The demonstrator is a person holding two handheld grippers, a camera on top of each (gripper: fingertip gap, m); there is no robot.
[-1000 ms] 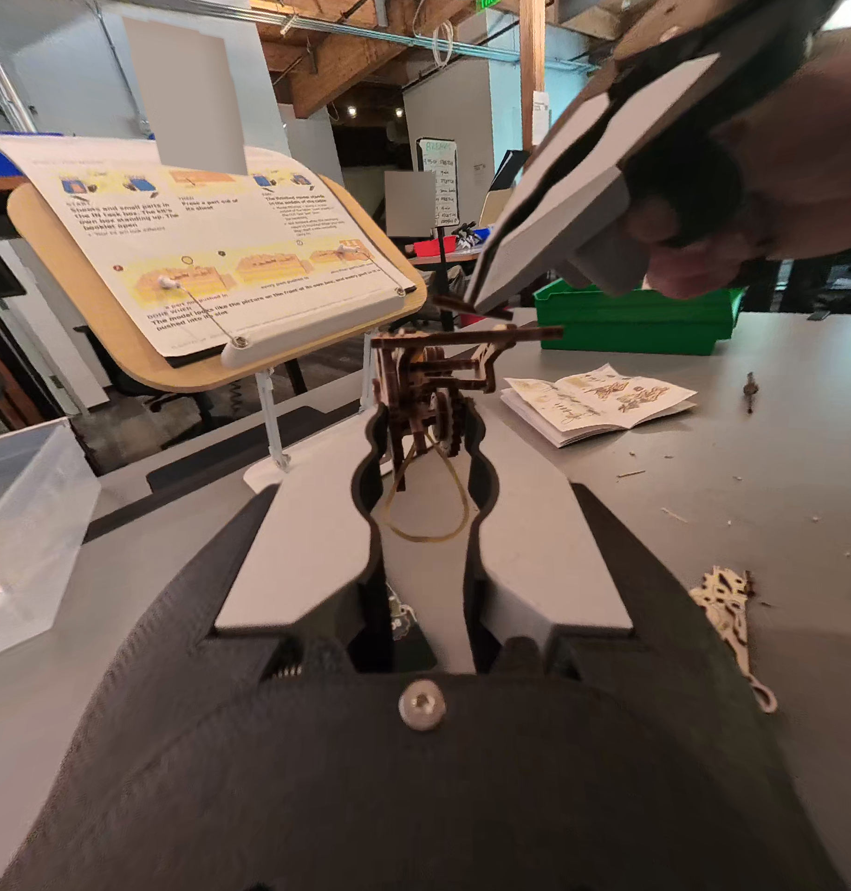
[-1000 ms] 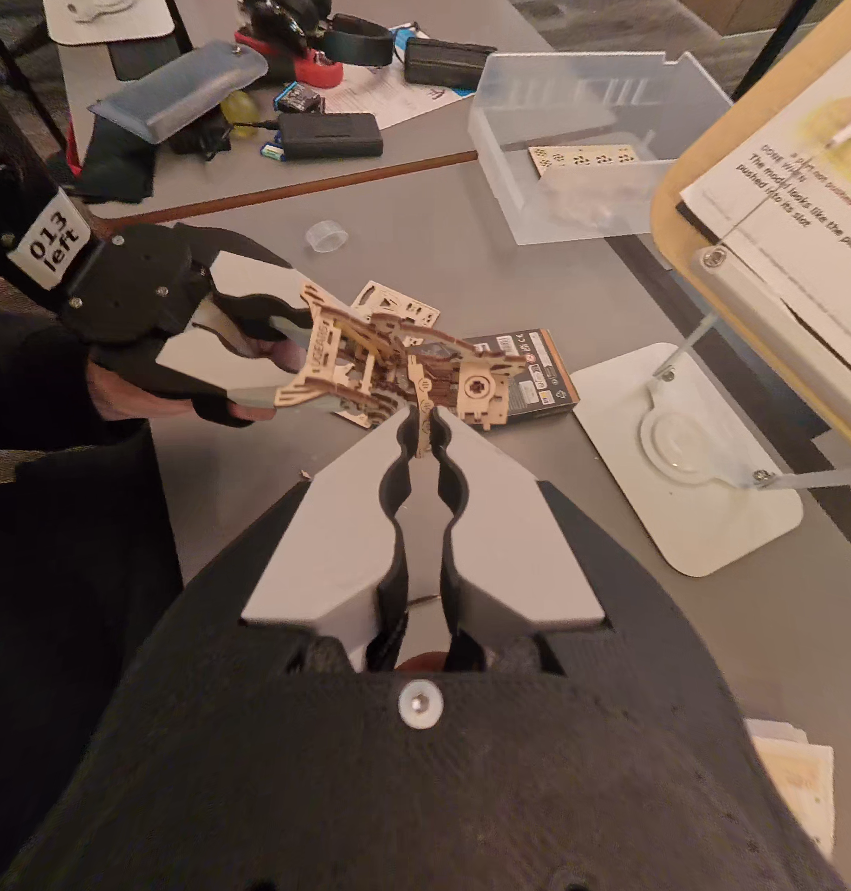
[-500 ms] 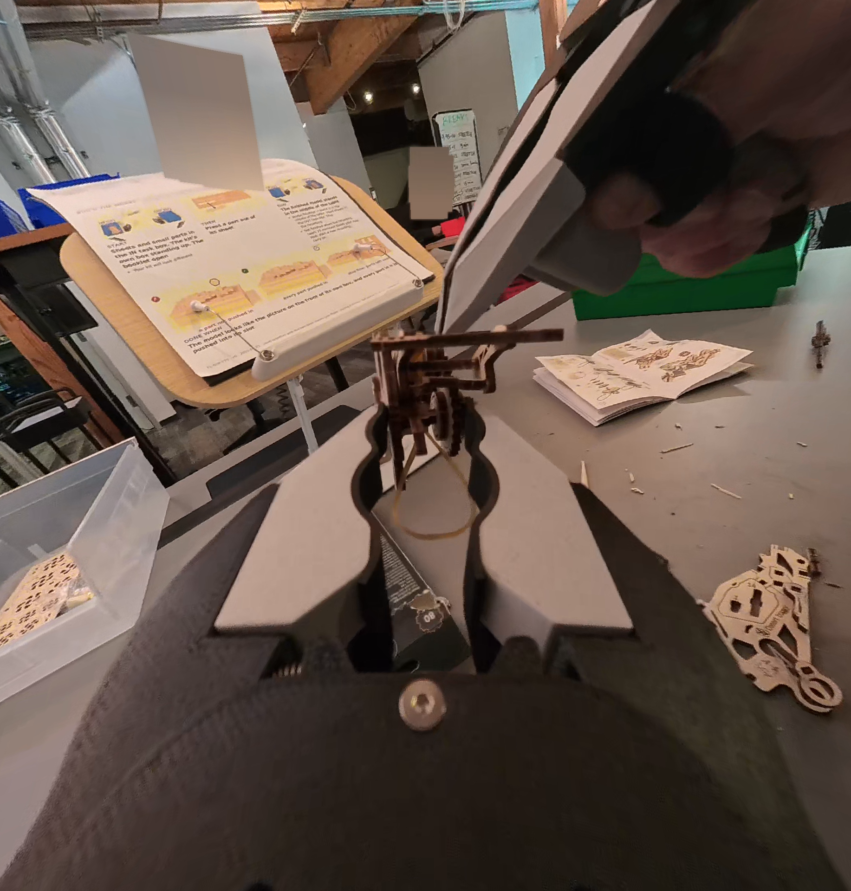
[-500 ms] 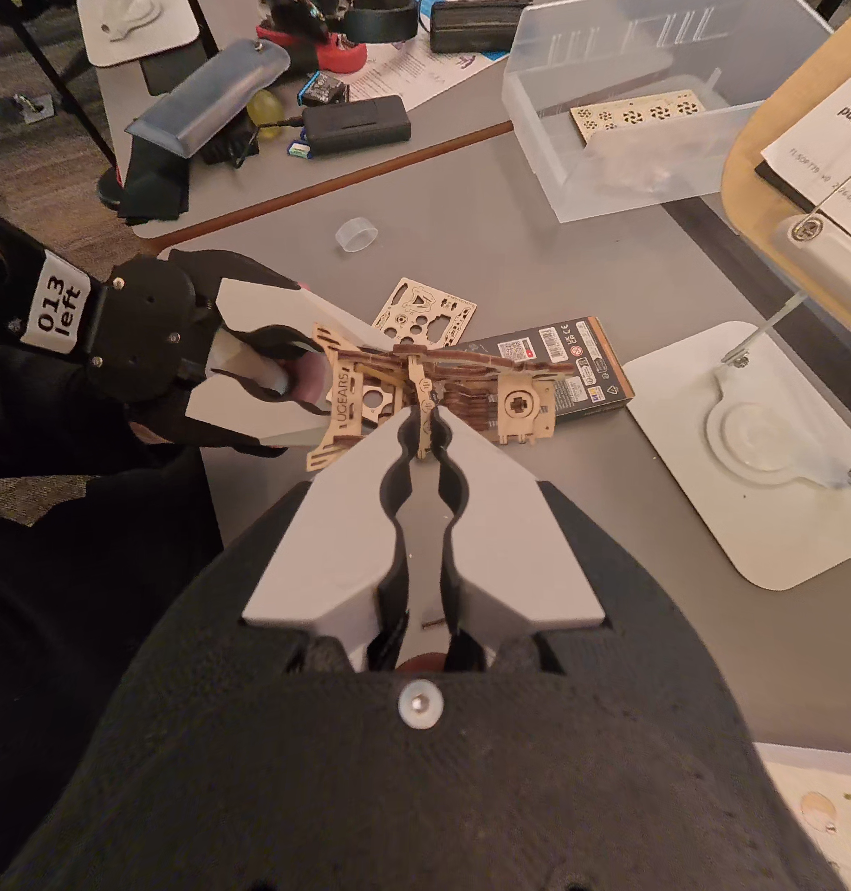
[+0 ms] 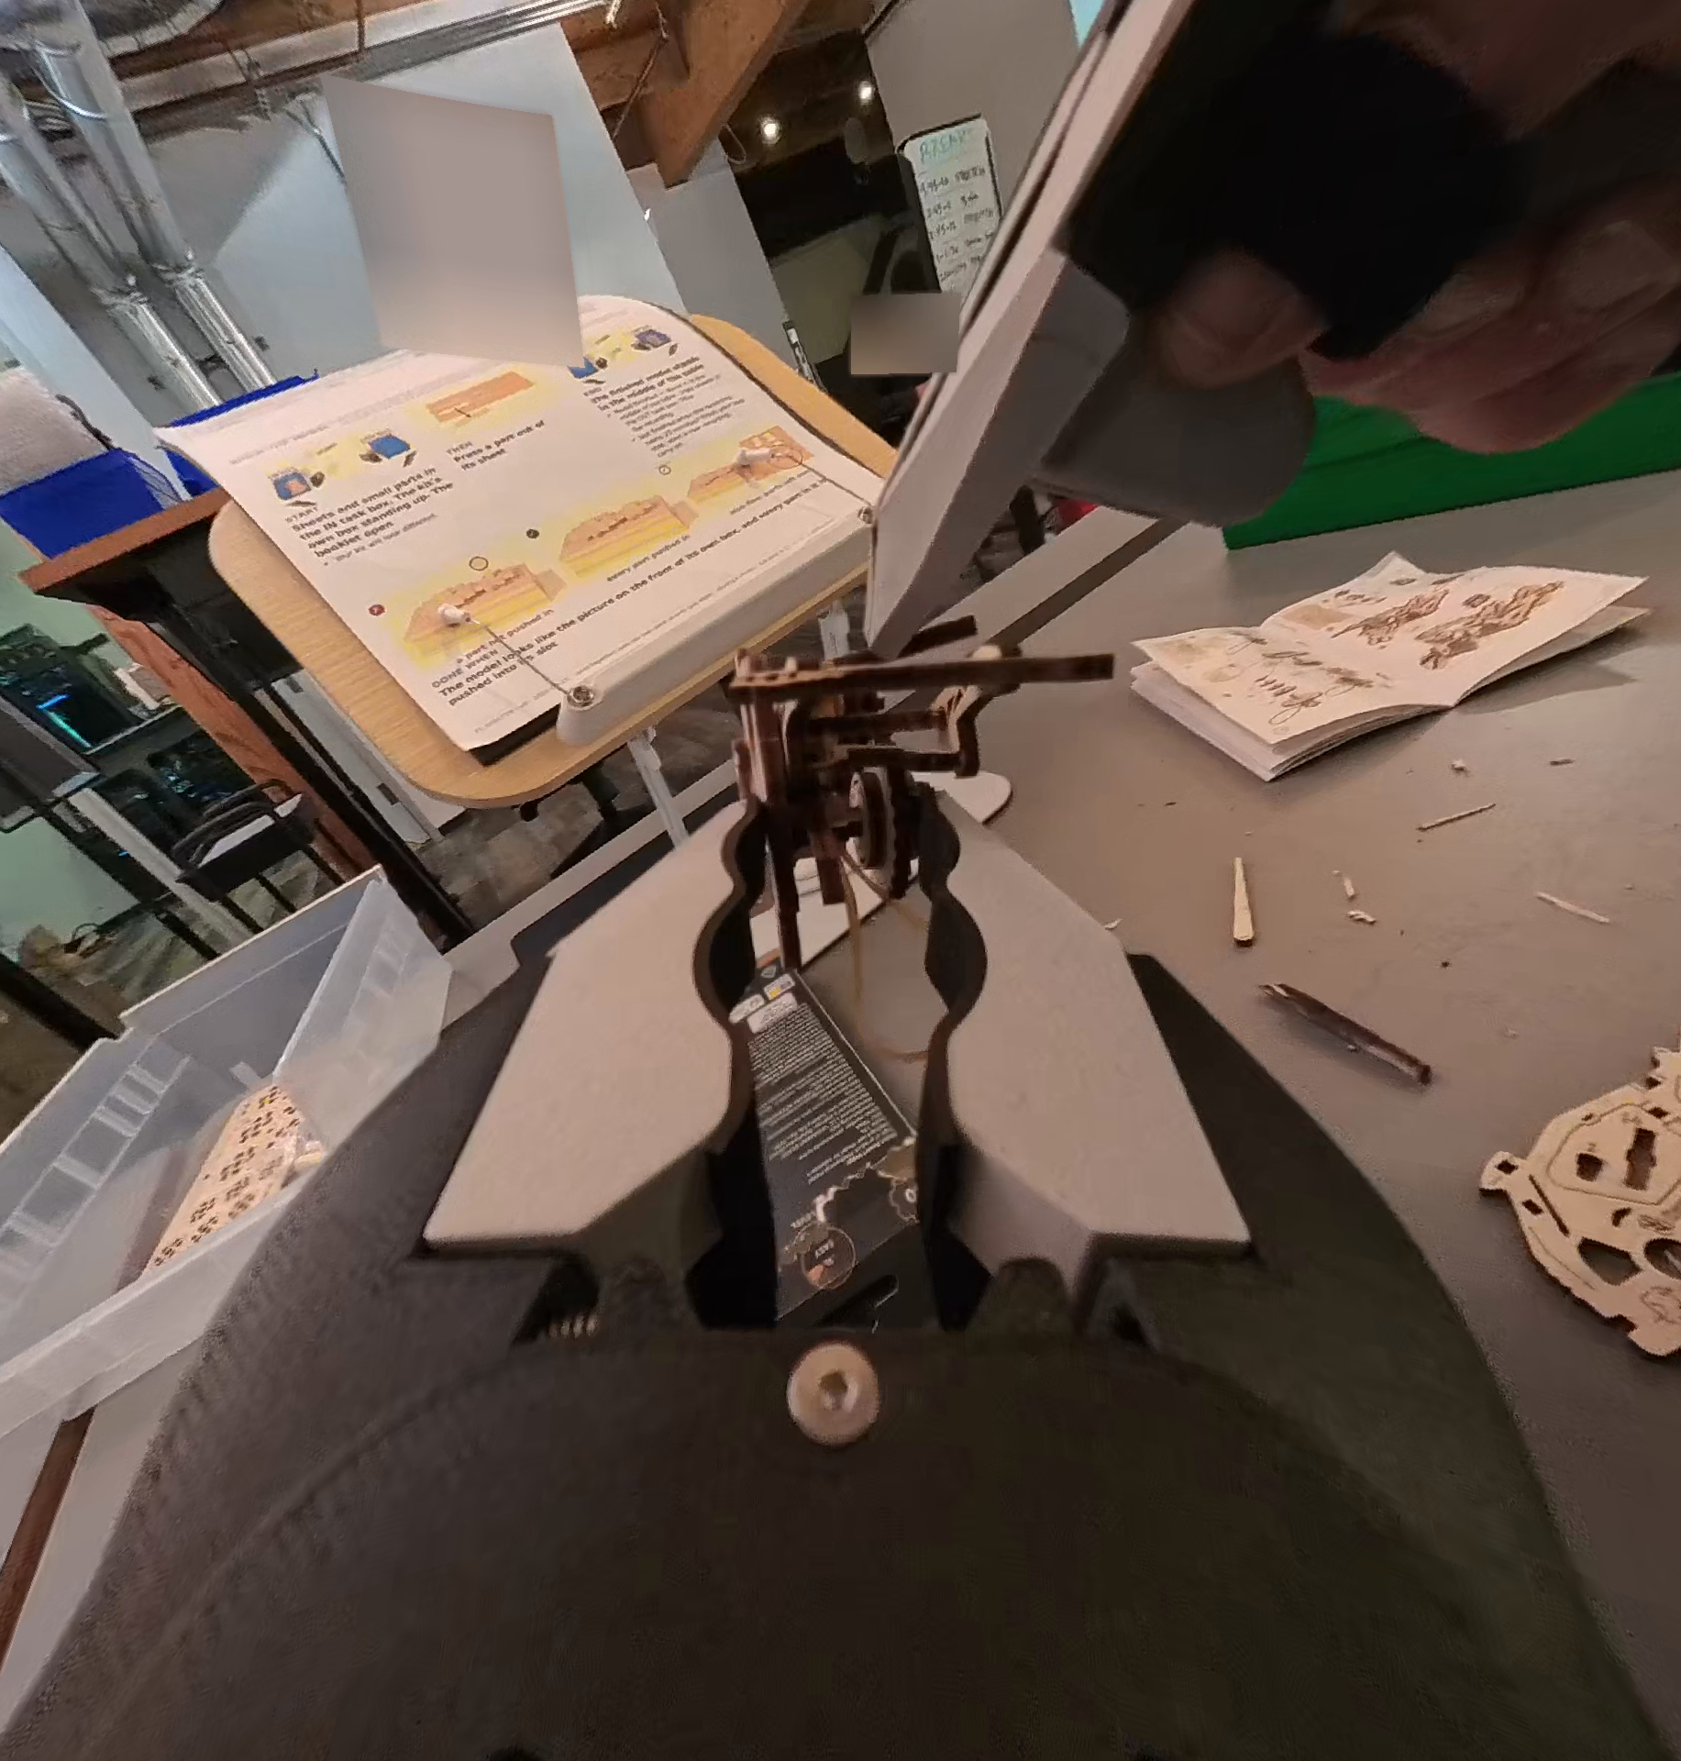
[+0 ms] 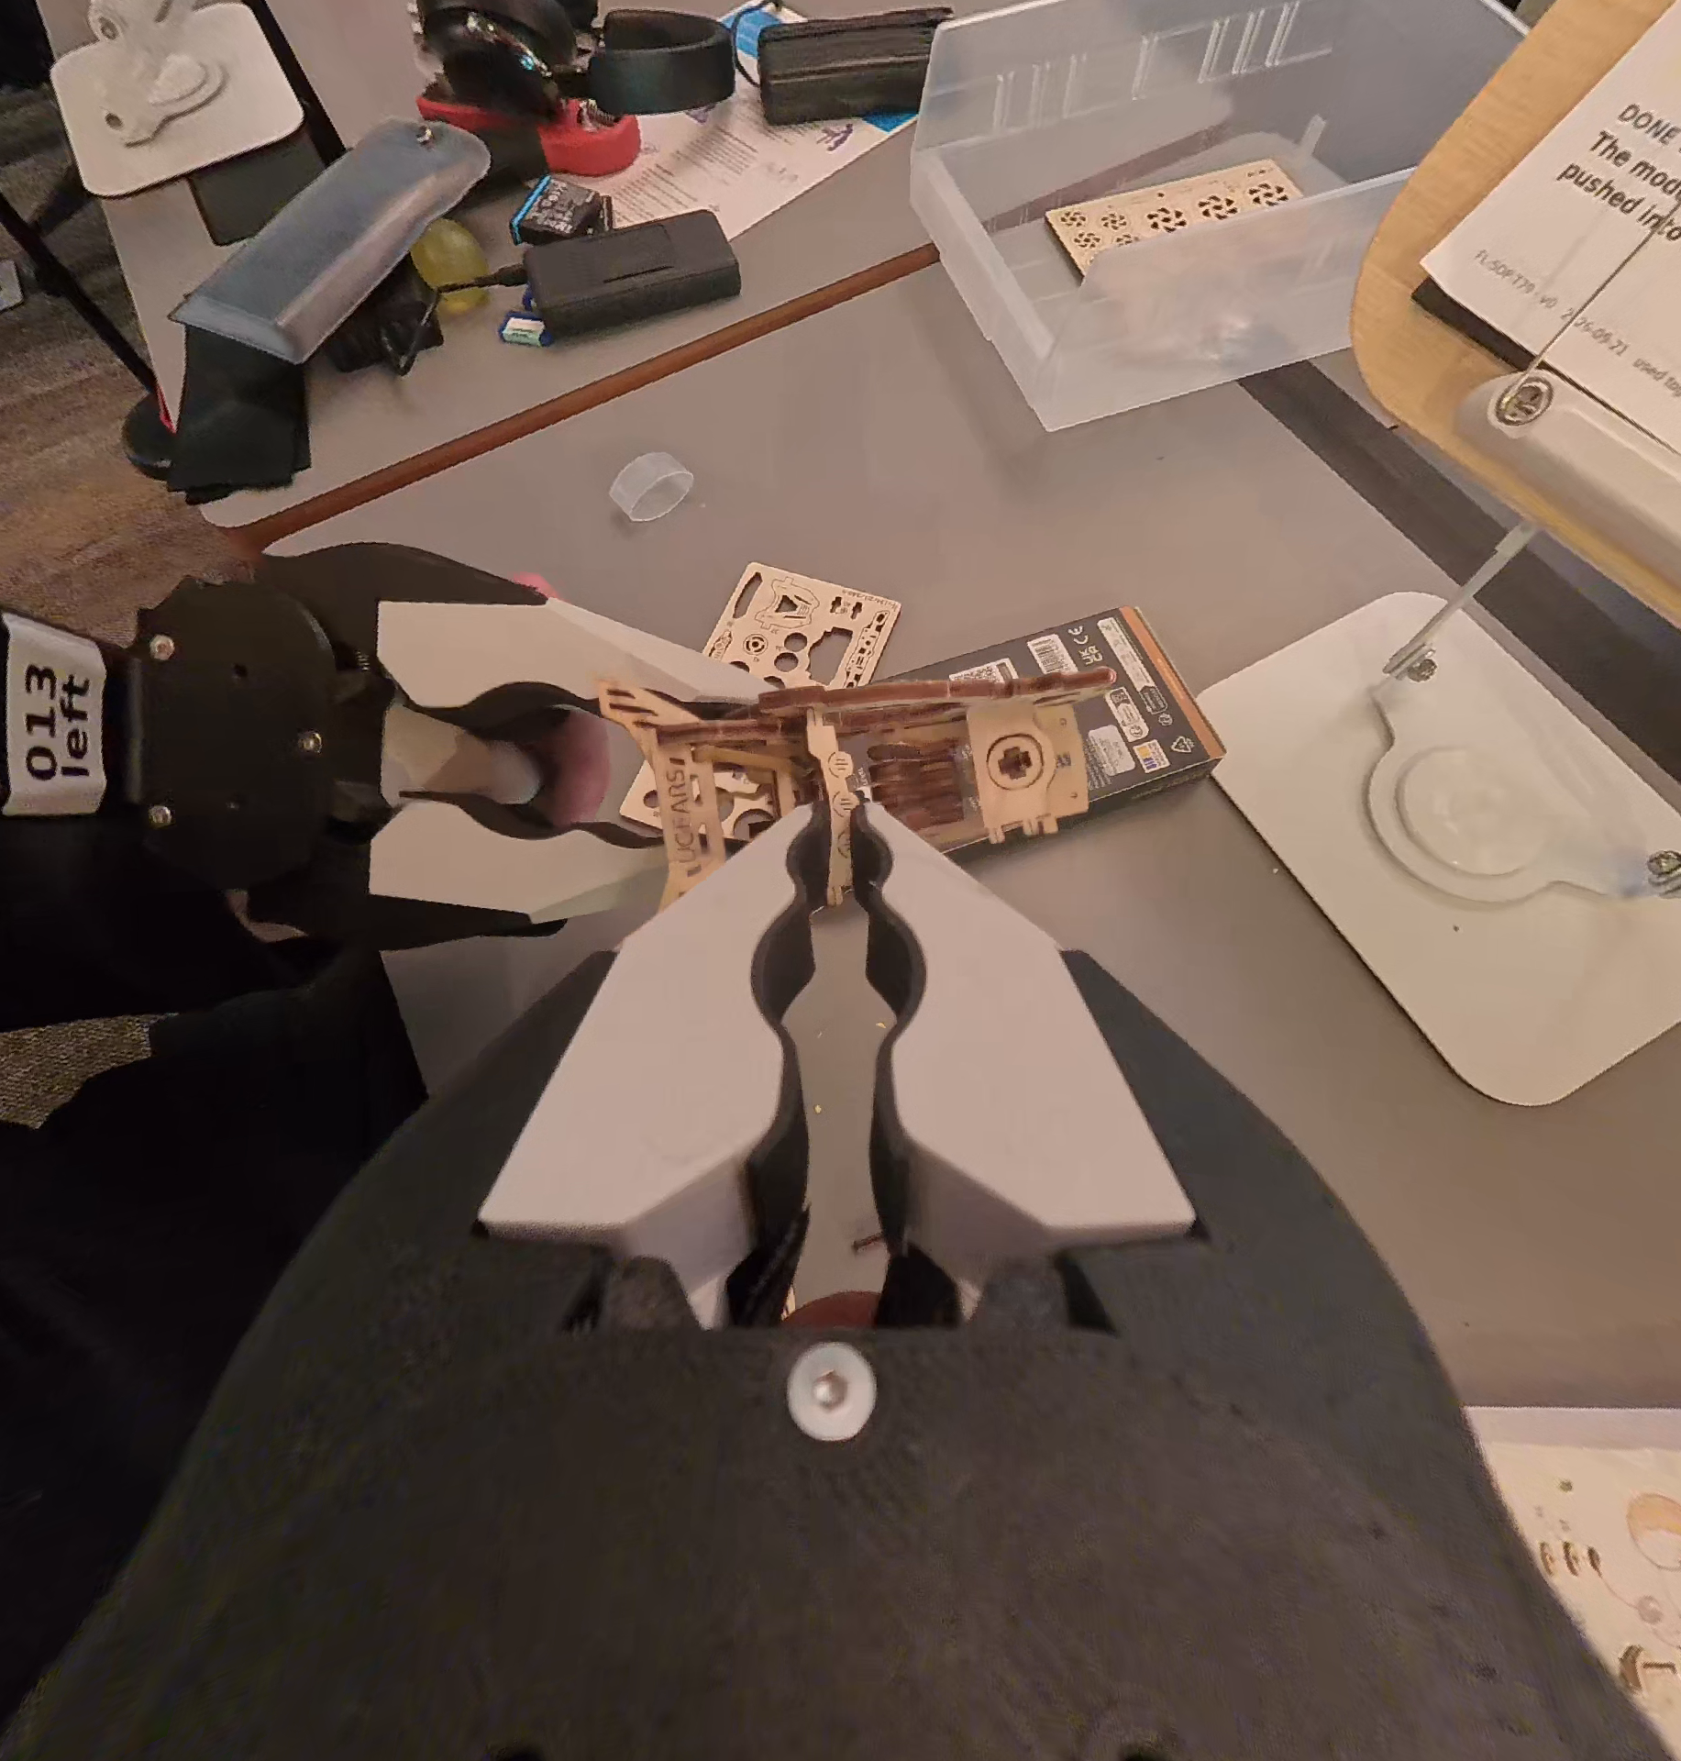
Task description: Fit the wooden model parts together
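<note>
1. Here, my left hand-held gripper (image 5: 834,839) is clenched on the pale laser-cut wooden model (image 6: 855,753), its grey fingers pressing one end of the frame from either side; a thin loop hangs from the model between those fingers.
2. My right hand-held gripper (image 6: 838,821) pinches a slim upright wooden piece (image 6: 834,791) set in the middle of the model, its fingertips nearly touching around it.
3. The model is held in the air between the two grippers, above the grey surface (image 6: 960,495), lying roughly level with its dark stacked gears toward the far end.
4. Directly beneath it on the surface lies a dark flat rectangular cardboard kit box (image 6: 1132,705), and beside that box a pale punched-out wooden sheet (image 6: 798,624).
5. In the left wrist view, another cut-out wooden sheet piece (image 5: 1618,1201) lies at the right edge, with a loose wooden sliver (image 5: 1242,900) and small chips scattered near it.
6. An open paper instruction booklet (image 5: 1370,657) rests farther back on the surface.
7. A clear plastic bin (image 6: 1132,200) holding a patterned wooden sheet sits at the far side, next to a tan board stand (image 5: 522,753) carrying a printed page.
8. A small clear plastic ring (image 6: 650,484) lies alone on the surface, well apart from the model.
</note>
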